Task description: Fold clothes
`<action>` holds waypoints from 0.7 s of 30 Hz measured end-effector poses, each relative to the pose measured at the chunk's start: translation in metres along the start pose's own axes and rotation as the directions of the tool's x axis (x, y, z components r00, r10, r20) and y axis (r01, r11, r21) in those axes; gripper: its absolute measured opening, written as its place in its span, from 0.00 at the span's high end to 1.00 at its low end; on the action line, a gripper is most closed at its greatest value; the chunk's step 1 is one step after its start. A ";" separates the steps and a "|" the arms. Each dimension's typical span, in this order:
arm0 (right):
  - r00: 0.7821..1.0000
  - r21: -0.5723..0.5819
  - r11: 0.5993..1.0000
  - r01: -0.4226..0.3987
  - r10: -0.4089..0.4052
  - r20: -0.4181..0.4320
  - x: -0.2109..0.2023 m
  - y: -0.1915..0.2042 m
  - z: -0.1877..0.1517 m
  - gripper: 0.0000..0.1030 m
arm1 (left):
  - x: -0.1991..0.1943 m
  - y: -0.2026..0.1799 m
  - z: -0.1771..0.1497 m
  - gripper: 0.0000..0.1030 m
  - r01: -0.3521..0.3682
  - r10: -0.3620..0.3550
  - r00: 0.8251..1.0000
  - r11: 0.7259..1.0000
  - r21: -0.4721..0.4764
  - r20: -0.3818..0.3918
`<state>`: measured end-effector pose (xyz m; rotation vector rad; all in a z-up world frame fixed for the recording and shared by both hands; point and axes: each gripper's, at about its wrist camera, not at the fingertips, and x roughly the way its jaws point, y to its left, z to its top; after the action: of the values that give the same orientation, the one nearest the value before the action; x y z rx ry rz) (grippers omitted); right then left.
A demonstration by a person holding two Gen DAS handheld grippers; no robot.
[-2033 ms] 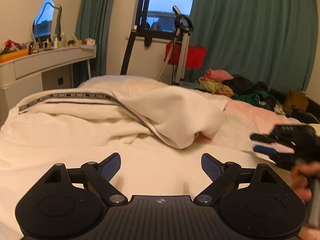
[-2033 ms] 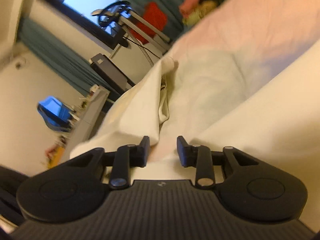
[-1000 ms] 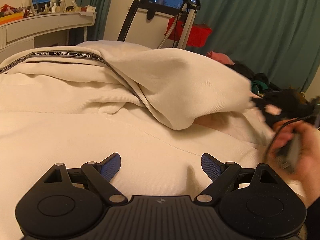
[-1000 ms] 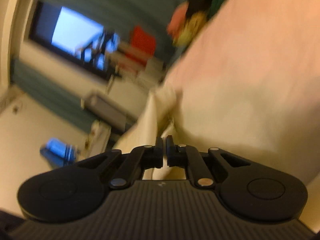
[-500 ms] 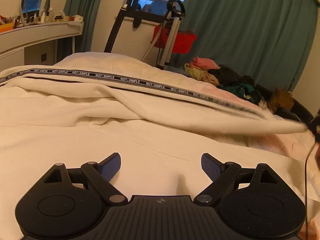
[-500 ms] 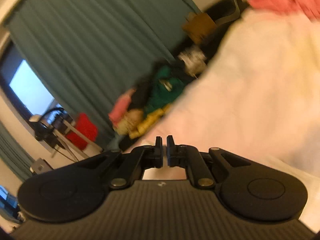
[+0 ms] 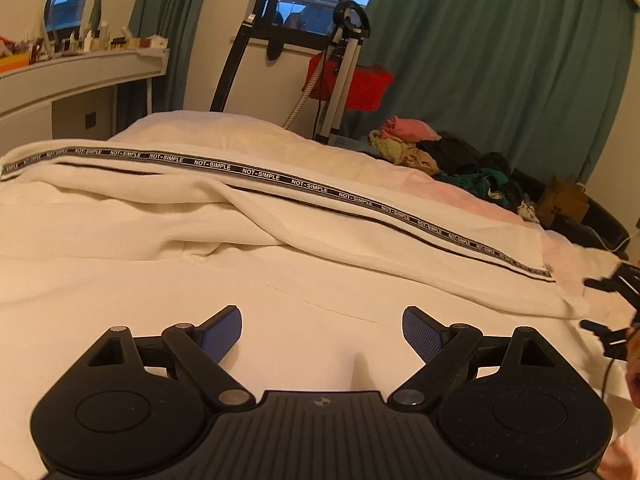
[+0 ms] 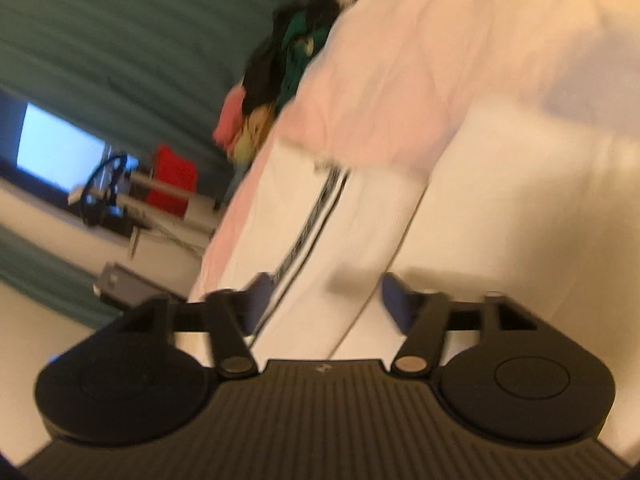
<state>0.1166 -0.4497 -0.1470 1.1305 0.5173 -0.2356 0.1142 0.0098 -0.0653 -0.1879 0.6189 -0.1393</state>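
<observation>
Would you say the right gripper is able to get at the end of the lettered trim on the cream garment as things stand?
Probably yes: the right gripper is open, its jaws having just been opening, nothing between them, and the lettered trim of the cream garment lies uncovered just ahead.

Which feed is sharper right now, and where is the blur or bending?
Left wrist view: sharp, the lettered tape on the cream garment readable; warm indoor cast; fisheye bows the curtain. Right wrist view: tilted and motion-smeared; clothes pile and window soft.

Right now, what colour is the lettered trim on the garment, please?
Black trim with white lettering; clearest in the left wrist view.
</observation>
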 end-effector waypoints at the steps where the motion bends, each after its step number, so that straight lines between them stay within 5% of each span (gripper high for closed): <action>1: 1.000 0.002 1.000 0.010 -0.010 -0.008 0.008 0.001 -0.003 0.36 | -0.001 -0.001 -0.001 0.13 0.000 0.000 1.000 1.000 0.007 -0.001; 4: 0.999 0.012 0.999 0.033 -0.033 0.006 0.030 -0.002 -0.007 0.39 | -0.001 -0.004 -0.001 0.13 0.002 -0.002 1.000 1.000 0.016 -0.003; 7: 0.996 0.055 0.998 -0.002 -0.003 0.092 0.043 -0.002 0.002 0.56 | 0.002 -0.003 -0.001 0.13 0.005 -0.005 1.000 1.000 0.018 -0.009; 9: 0.992 0.042 0.999 0.017 -0.022 0.127 0.056 0.002 0.013 0.89 | 0.004 -0.002 -0.002 0.13 0.003 -0.003 1.000 1.000 0.018 -0.016; 12: 0.985 -0.074 0.997 0.034 -0.021 0.172 0.058 0.014 0.026 0.95 | 0.009 0.001 -0.003 0.13 0.009 -0.009 0.999 1.000 0.004 -0.034; 16: 0.948 -0.194 0.980 0.055 0.010 0.317 0.044 0.030 0.040 0.95 | 0.013 -0.001 -0.001 0.13 0.022 -0.021 0.999 1.000 0.012 -0.047; 21: 0.904 -0.232 0.946 0.225 -0.115 0.411 0.048 0.009 0.053 0.95 | 0.013 -0.007 -0.002 0.13 0.016 -0.013 0.999 0.998 0.055 -0.047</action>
<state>0.1761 -0.4908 -0.1470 0.7386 0.2776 -0.5182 0.1235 0.0003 -0.0726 -0.1356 0.6597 -0.1754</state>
